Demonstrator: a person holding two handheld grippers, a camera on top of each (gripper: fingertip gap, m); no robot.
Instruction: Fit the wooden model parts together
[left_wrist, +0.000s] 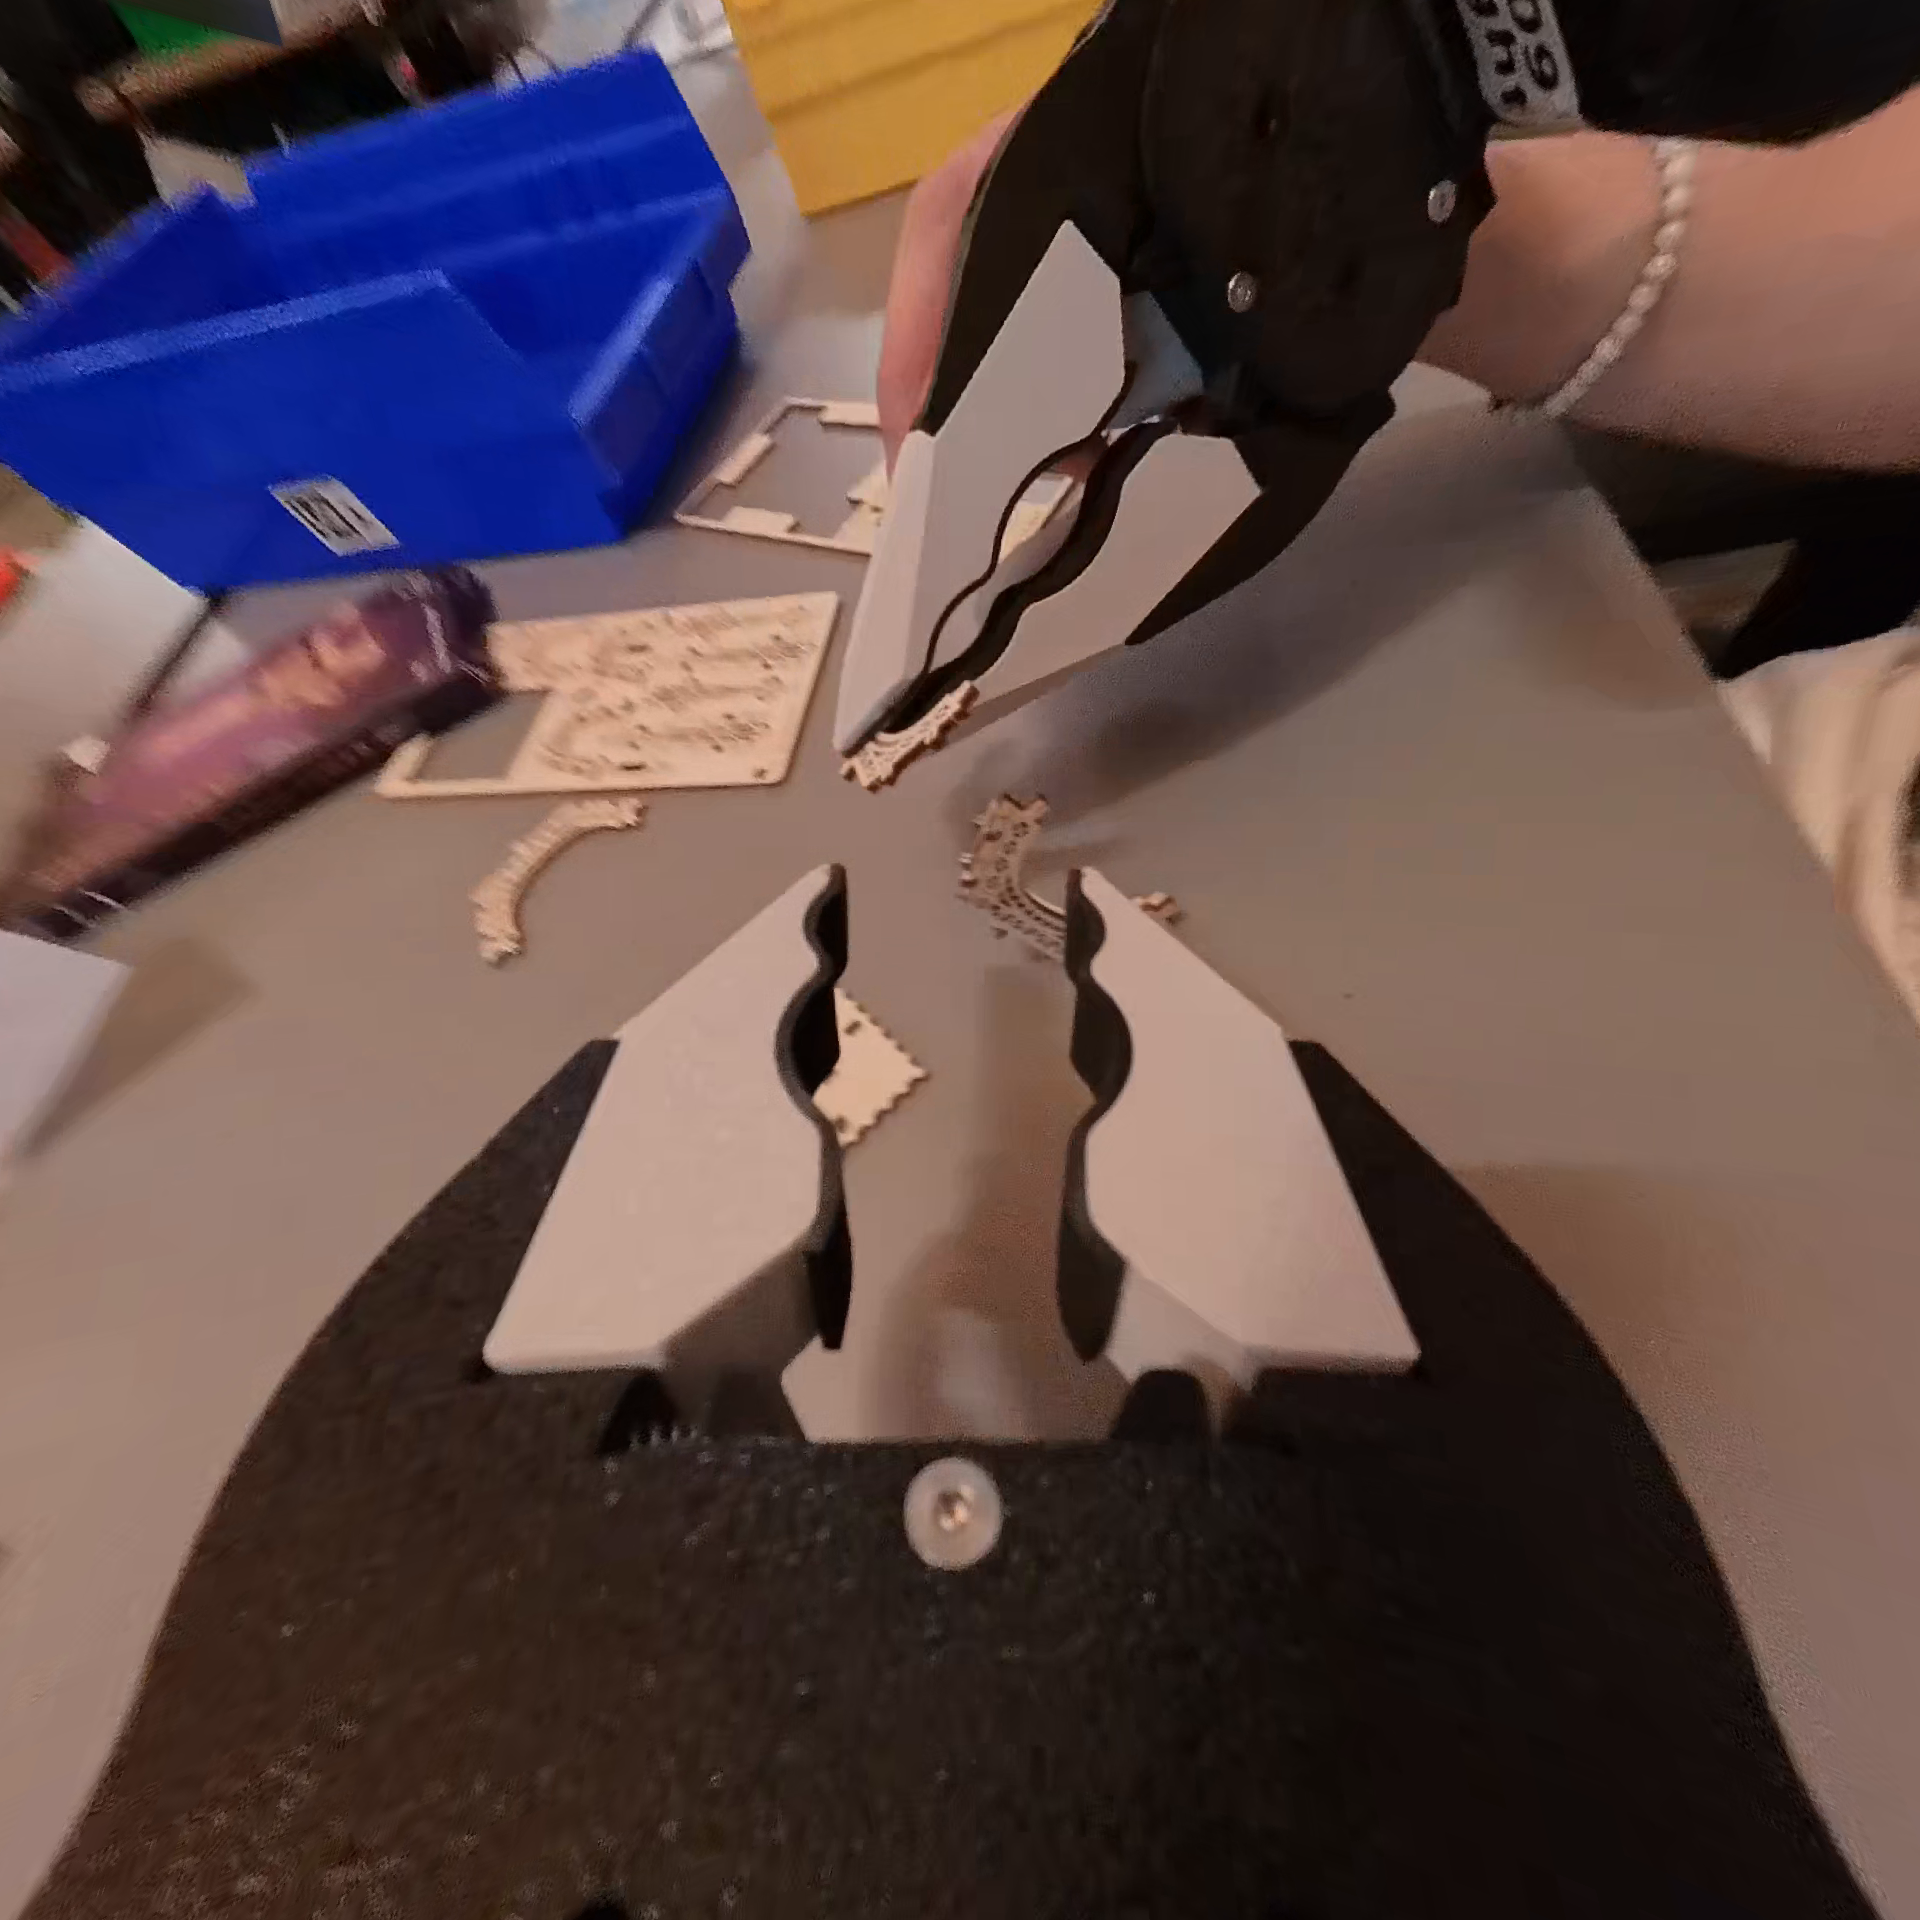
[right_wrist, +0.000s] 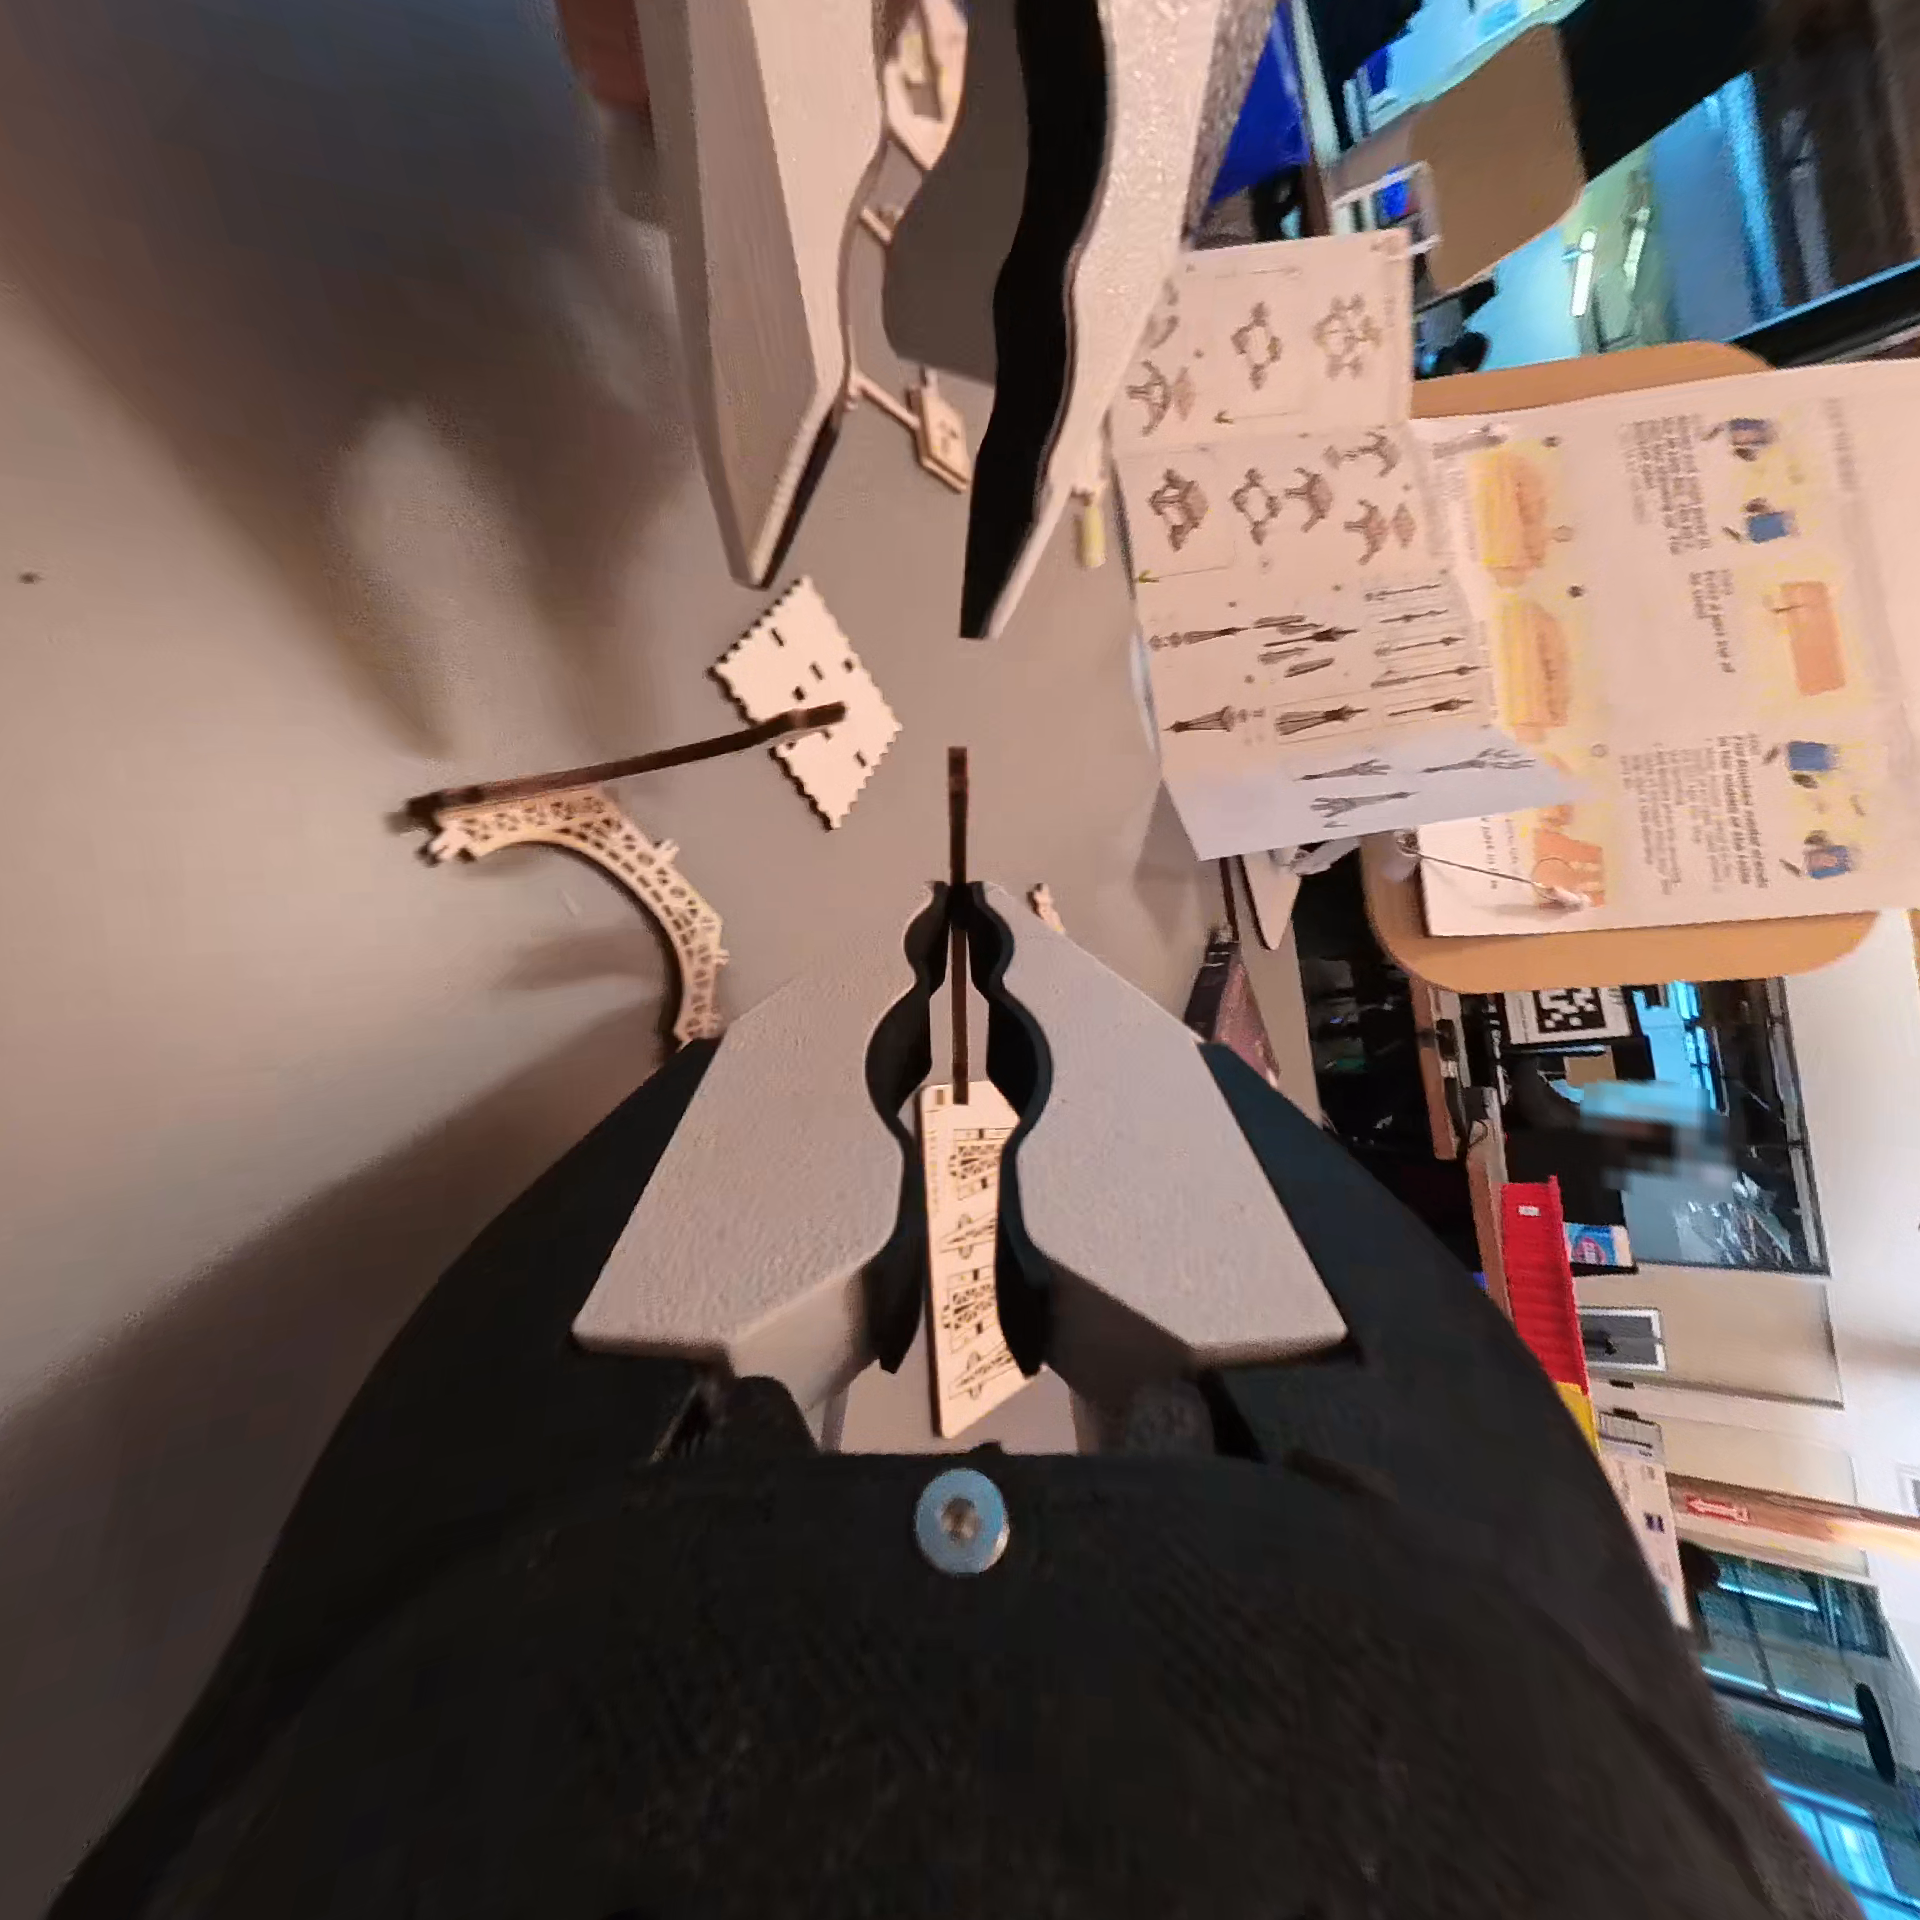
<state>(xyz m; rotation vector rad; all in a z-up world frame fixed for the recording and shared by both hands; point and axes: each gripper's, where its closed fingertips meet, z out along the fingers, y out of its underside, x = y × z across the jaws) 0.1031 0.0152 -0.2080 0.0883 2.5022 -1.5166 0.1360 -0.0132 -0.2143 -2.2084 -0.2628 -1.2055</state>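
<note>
My right gripper (right_wrist: 957, 896) is shut on a thin wooden lattice part (right_wrist: 957, 821), seen edge-on and sticking out past the tips. In the left wrist view this gripper (left_wrist: 883, 727) comes in from above, with the part (left_wrist: 914, 732) just over the grey table (left_wrist: 1403, 831). My left gripper (left_wrist: 956, 883) is open and empty, low over the table; it shows from above in the right wrist view (right_wrist: 868, 597). A curved lattice arch (left_wrist: 1008, 873) (right_wrist: 634, 862) lies between the two grippers. A small square toothed plate (left_wrist: 868, 1086) (right_wrist: 805, 701) lies under my left finger.
A second curved piece (left_wrist: 540, 873), a punched wooden sheet (left_wrist: 644, 696) and an empty frame sheet (left_wrist: 800, 468) lie farther out. A blue bin (left_wrist: 364, 364), a purple box (left_wrist: 270, 707) and a yellow box (left_wrist: 883, 83) stand behind. Instruction sheets (right_wrist: 1299, 520) lie beside. My hands' fingertips stand some 5 centimetres from each other. Left tips and right tips are each some 6 centimetres from the curved lattice arch (right_wrist: 634, 862). About 6 centimetres separates my left fingertips from the small square toothed plate (left_wrist: 868, 1086). Seen from the right wrist view (right_wrist: 764, 667) as well.
</note>
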